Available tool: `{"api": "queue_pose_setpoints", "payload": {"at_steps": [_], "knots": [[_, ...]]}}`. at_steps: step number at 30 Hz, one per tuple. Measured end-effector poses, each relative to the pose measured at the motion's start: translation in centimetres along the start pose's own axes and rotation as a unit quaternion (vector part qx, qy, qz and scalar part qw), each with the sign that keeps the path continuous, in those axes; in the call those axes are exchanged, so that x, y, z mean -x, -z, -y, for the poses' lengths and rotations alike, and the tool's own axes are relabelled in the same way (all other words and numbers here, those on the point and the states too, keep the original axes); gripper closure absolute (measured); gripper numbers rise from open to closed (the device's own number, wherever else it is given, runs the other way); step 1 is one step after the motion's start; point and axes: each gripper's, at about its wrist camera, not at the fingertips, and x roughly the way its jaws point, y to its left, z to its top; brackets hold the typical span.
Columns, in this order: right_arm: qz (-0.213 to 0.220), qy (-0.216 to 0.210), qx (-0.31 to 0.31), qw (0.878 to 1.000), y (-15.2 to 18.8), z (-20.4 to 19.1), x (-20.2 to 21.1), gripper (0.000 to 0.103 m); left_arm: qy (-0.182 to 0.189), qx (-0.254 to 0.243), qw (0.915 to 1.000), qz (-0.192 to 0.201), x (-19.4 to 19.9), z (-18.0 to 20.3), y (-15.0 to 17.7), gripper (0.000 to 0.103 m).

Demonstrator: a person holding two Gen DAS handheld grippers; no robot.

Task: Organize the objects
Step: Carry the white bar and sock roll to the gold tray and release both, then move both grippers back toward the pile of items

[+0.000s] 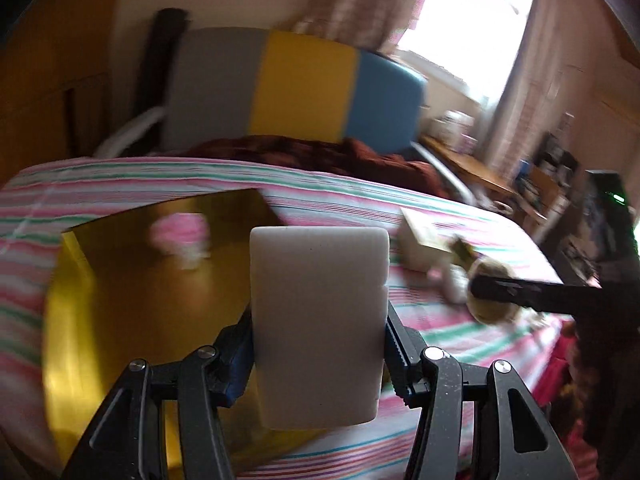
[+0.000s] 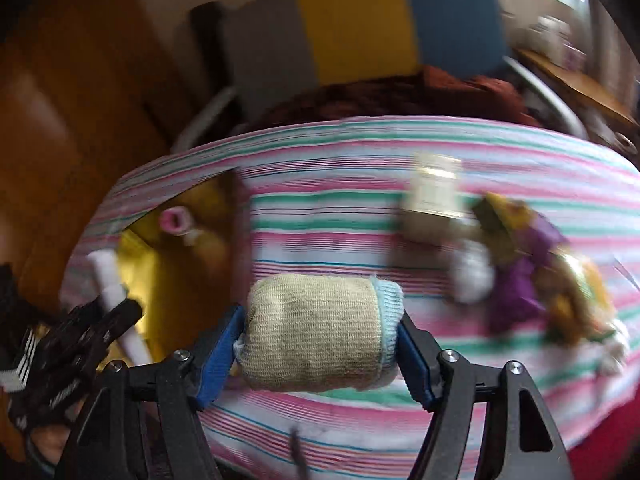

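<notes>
Here a white foam block (image 1: 320, 328) is clamped in the left gripper (image 1: 320, 344) over the yellow box (image 1: 168, 288); a rolled sock (image 2: 320, 332), apparently beige, is gripped by the right gripper (image 2: 320, 340).

Both wrist cameras look steeply down along their tongs, close over the striped bed (image 1: 320, 184); both show the golden box (image 2: 168, 264).

White block (image 1: 320, 320): upright, clamped between black fingers above yellow box (image 1: 160, 300).
Rolled sock (image 2: 320, 332): beige, blue-cuffed, held sideways over striped sheet (image 2: 360, 208).
</notes>
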Motion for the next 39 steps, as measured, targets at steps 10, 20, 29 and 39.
{"api": "queue_pose_setpoints", "payload": {"at_steps": [10, 20, 29, 39], "knots": [[-0.033, -0.046, 0.044, 0.997, -2.9, -7.6, -7.4, 0.029, -0.166, 0.052, 0.9847, -0.002, 0.9, -11.0, -1.5, 0.045], [-0.040, -0.042, 0.046, 0.997, -2.2, -9.1, -8.9, 0.017, -0.209, 0.084, 0.9743, 0.000, 2.0, -14.3, 0.6, 0.018], [0.021, -0.011, 0.092, 0.995, 0.4, -11.0, -6.3, 0.017, -0.205, 0.094, 0.9736, 0.037, 3.9, -11.3, 1.4, 0.014], [0.077, 0.021, 0.109, 0.991, 1.9, -11.5, -3.7, 0.016, -0.216, 0.046, 0.9731, 0.066, 5.4, -7.6, 2.2, 0.010]]}}
